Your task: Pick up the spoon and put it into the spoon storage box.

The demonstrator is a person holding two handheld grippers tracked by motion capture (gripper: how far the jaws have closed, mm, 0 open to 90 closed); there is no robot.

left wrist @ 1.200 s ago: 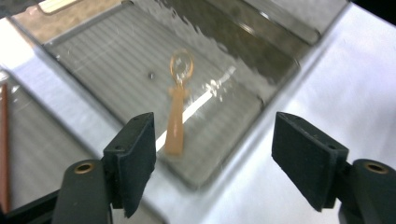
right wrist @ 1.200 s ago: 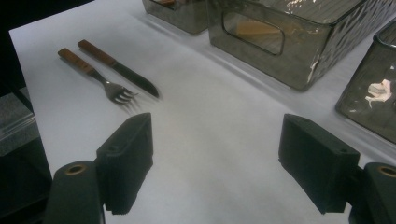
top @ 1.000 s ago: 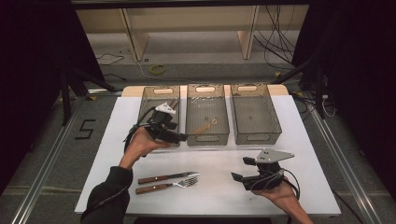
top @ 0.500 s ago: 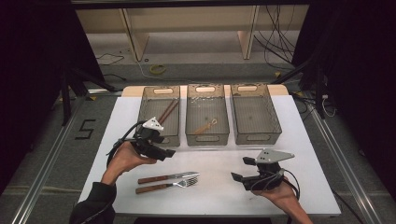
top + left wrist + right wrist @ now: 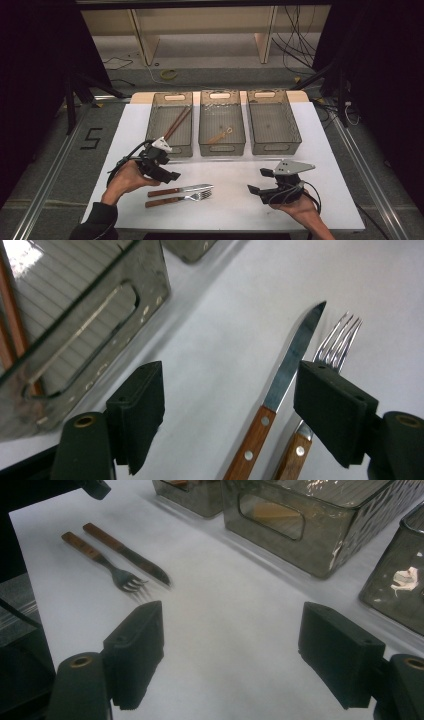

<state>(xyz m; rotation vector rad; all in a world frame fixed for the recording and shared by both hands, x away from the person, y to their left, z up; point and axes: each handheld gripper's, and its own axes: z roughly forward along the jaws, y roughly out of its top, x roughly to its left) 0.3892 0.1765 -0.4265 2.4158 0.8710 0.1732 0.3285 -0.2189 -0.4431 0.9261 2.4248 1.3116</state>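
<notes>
White matte tabletop [image 5: 235,170] carries wood-handled steel knife [image 5: 280,405] and fork [image 5: 325,360]; both hand-held grippers gape wide, empty.

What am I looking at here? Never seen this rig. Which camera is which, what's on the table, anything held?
No robot: a person holds a two-jaw handheld gripper in each hand. The high view looks down from a fixed camera above the table. There the left gripper and right gripper both show; both are open and hold nothing. The other two pictures come from cameras riding on each gripper, looking along its black jaws.

On the white table: a knife and a fork with wooden handles, side by side, and three clear bins. The left bin holds chopsticks, the middle bin a small wooden utensil, and the right bin looks empty.
</notes>
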